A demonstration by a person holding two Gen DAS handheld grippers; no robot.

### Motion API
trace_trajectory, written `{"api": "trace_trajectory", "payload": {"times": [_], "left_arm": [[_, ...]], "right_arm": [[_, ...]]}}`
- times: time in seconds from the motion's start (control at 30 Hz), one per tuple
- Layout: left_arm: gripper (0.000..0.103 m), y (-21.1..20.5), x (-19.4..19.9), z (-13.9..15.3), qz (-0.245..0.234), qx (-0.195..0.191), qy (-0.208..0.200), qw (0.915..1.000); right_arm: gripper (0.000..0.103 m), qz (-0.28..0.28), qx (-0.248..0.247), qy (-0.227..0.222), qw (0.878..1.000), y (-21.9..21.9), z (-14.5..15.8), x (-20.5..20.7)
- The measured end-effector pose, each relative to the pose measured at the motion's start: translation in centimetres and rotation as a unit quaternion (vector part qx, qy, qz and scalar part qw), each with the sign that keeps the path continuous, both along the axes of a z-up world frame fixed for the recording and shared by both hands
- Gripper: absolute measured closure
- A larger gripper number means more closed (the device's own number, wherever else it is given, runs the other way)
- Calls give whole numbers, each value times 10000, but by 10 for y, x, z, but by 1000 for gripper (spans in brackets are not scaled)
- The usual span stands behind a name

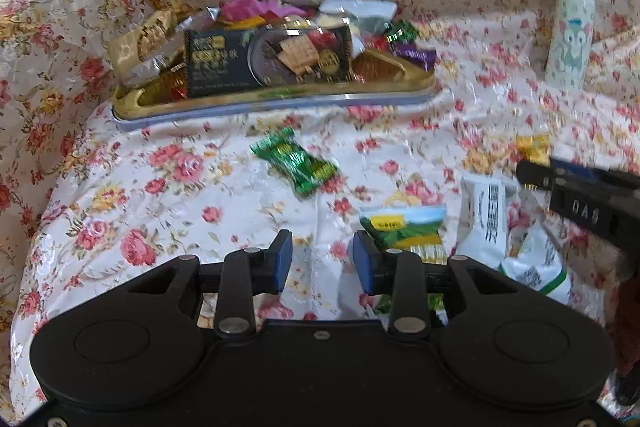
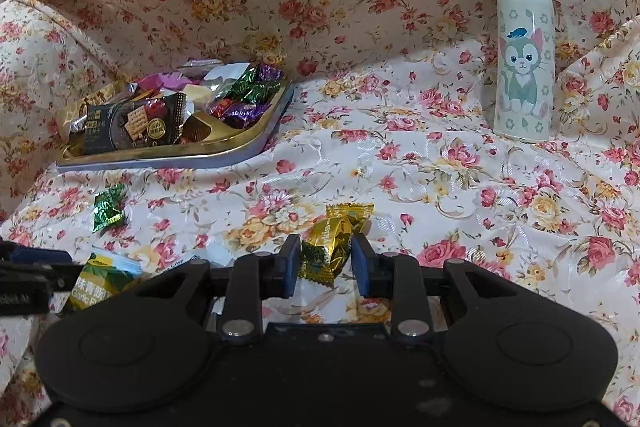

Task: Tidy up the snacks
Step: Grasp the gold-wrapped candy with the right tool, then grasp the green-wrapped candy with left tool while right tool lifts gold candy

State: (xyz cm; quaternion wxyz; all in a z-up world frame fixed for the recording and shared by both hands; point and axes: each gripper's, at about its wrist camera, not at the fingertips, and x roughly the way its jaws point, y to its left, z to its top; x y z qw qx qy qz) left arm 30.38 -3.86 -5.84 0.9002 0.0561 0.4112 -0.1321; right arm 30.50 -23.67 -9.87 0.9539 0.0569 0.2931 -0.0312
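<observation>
My right tongs (image 2: 325,263) clamped on gold candy (image 2: 334,241), wrapper pinched between pads. My left tongs (image 1: 322,263) half open, empty; green-yellow packet (image 1: 406,229) just right of them, "Garlic" legible. Tray (image 2: 224,147) of snacks far left, purple wrapper reads "Melty". Bottle (image 2: 523,51) far right.

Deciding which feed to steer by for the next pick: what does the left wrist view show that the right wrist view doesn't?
Only the left wrist view: the white packets at its right, and the left tongs open over bare cloth.

Only the right wrist view: the right tongs shut on the gold candy, and the cat picture on the bottle seen sharply.

Both: the gold tray piled with snacks, the loose green candy, the green-and-yellow packet and the floral cloth.
</observation>
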Motion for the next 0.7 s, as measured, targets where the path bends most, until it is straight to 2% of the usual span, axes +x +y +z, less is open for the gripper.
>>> {"api": "trace_trajectory", "payload": {"times": [0.23, 0.47, 0.7], "left_arm": [[59, 4, 21, 20, 273, -150, -144, 9994], [59, 2, 58, 11, 748, -539, 405, 9949], [59, -6, 74, 3, 955, -413, 514, 9932]], "right_arm": [[73, -44, 272, -131, 9995, -6, -3, -3], [73, -61, 276, -151, 9995, -5, -4, -3], [73, -64, 262, -151, 9995, -5, -4, -4]]}}
